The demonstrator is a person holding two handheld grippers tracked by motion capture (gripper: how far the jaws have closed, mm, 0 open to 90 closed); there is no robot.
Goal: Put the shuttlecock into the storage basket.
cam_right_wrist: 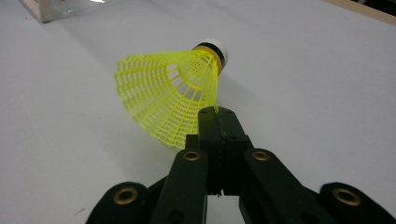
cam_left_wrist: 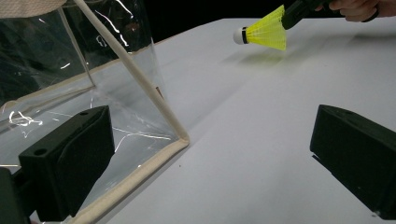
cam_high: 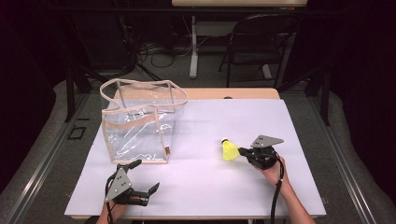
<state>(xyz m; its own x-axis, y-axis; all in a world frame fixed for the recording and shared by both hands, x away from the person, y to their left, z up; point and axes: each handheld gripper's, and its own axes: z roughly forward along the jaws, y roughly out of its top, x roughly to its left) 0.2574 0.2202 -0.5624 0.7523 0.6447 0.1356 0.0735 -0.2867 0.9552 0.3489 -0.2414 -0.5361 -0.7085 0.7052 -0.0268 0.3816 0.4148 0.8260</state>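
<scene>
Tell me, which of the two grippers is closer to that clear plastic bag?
The left. The left gripper sits just in front of the clear bag, jaws open near its bottom corner. The right gripper is off to the bag's right, pinching the rim of a yellow shuttlecock.

shuttlecock point(cam_right_wrist: 168, 95): neon-yellow mesh skirt, white cap | bag point(cam_high: 140, 123): clear, beige trim | table point(cam_high: 261, 186): white

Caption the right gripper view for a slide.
Right gripper pinches the rim of a yellow shuttlecock above the white table.
</scene>
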